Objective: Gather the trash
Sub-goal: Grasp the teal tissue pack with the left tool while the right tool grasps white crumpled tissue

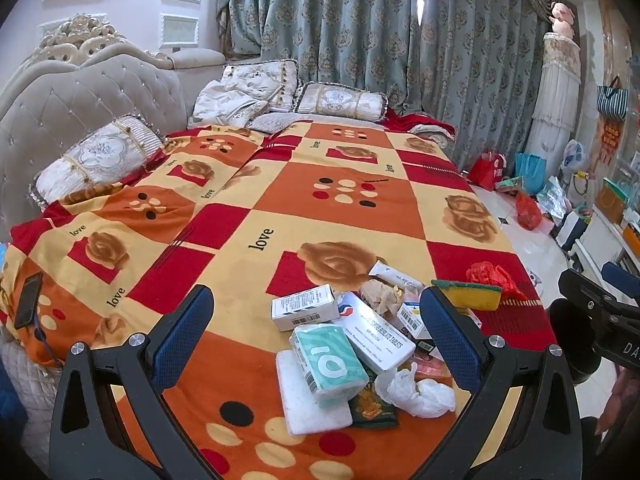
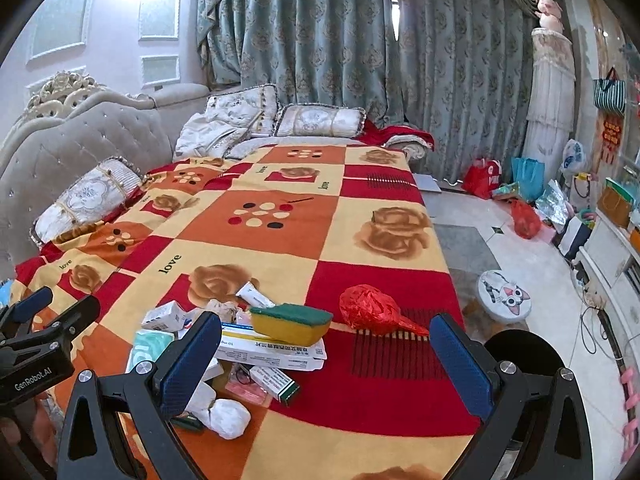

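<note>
A heap of trash lies near the foot of the bed: a teal tissue pack, white medicine boxes, a crumpled white tissue, a yellow-green sponge and a crumpled red plastic bag. My left gripper hovers open over the heap, with the tissue pack and boxes between its blue pads. My right gripper is open too, a little to the right; the sponge and a long white box sit between its fingers. Neither holds anything.
The bed wears a red, orange and cream checked blanket, with pillows by the tufted headboard. A phone lies at the bed's left edge. A cat-print stool and several bags stand on the tiled floor to the right.
</note>
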The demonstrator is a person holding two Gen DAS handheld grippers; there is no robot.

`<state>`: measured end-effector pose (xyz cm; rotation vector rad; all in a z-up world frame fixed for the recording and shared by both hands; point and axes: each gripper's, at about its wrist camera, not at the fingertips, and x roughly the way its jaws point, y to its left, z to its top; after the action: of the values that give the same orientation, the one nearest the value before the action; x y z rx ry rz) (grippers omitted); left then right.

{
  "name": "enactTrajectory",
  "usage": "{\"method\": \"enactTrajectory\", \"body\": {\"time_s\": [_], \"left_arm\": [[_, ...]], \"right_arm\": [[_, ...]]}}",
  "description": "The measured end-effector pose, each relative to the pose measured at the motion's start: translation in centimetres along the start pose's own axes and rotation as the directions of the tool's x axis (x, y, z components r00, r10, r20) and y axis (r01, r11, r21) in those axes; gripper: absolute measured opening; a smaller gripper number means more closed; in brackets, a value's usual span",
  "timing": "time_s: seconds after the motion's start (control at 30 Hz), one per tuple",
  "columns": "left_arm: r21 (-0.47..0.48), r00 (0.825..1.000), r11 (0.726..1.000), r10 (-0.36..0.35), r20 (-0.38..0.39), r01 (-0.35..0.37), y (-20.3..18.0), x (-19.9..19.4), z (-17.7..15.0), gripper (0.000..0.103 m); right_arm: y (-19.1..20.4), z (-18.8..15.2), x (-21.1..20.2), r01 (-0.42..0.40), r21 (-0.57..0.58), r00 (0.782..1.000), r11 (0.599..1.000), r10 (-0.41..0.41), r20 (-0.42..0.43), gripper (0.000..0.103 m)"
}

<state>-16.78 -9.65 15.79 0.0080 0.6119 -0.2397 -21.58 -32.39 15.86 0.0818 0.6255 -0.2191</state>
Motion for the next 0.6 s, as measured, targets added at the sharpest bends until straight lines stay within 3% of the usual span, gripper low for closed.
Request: {"method": "enactTrajectory", "body": {"time_s": [0.6], "left_arm": [[-0.009,1.000,1.000,0.010,0.008,-0.010,0.38,-0.45,0.46,0.103]], "right_arm": [[0.15,-0.22,-0.48,-0.018,0.013,1.000,1.000,0.018,0.001,0.103]]}}
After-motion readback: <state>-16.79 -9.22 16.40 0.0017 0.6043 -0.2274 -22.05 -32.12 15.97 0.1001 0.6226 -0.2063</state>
